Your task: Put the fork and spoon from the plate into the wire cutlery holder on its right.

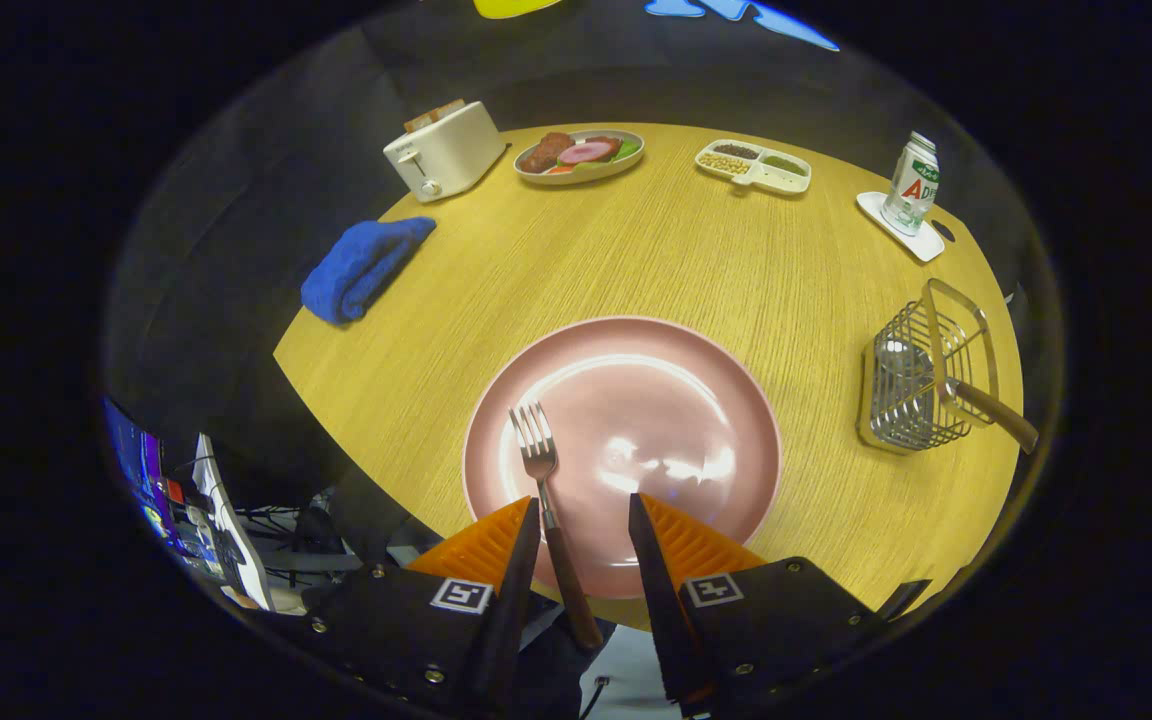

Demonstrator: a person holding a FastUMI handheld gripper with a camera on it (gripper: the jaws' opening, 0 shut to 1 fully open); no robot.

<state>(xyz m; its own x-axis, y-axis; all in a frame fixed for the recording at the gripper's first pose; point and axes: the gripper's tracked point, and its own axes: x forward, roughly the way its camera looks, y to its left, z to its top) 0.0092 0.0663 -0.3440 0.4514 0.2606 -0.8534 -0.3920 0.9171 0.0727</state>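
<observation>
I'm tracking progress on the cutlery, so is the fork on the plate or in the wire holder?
On the plate: the fork lies on the pink plate, handle between the open gripper's fingers, untouched by either.

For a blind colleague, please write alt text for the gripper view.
An open claw hangs over a pink plate, a fork lying between its fingers, nearer the left one. To the plate's right, a wire cutlery holder already holds one wooden-handled utensil.

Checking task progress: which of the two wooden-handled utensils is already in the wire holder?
The spoon leans in the wire cutlery holder. The fork lies on the pink plate, handle between the open hand-held gripper fingers.
</observation>
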